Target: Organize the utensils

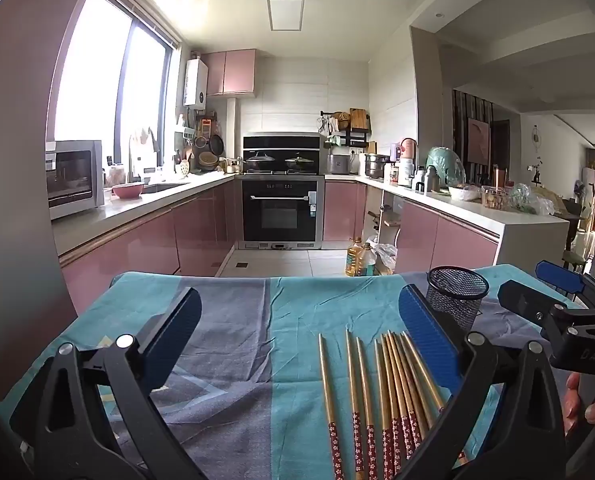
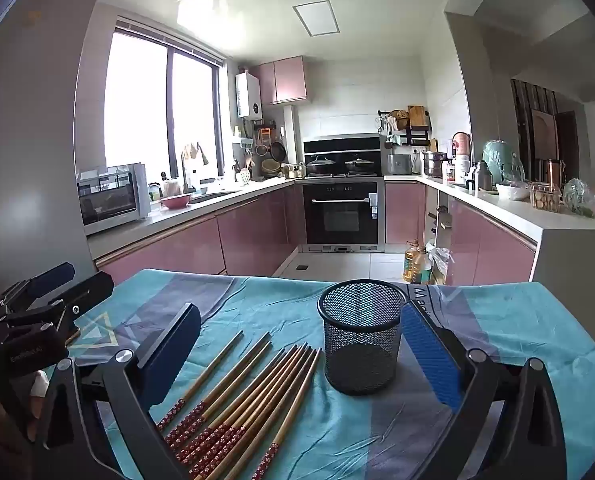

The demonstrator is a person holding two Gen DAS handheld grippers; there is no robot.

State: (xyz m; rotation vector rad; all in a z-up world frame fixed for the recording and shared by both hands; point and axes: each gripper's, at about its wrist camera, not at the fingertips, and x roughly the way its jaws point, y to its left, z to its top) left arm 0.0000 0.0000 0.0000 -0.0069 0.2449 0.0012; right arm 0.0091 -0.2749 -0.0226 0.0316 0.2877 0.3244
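Ten-odd chopsticks (image 2: pixel 241 400) lay loose on the tablecloth (image 2: pixel 517 320), lower centre of frame, fanned beside the empty mesh cup (image 2: pixel 361 344), likely their destination. Left gripper (image 1: pixel 297 320) and right gripper (image 2: pixel 301 328) both gaped fully, holding nothing, poised for a first pick.

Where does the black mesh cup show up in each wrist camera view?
Left wrist view: the mesh cup stands right of centre, just behind the left gripper's right finger.
Right wrist view: the mesh cup stands at centre, between the open fingers.
Shared landmark: the chopsticks lying left of it on the cloth.
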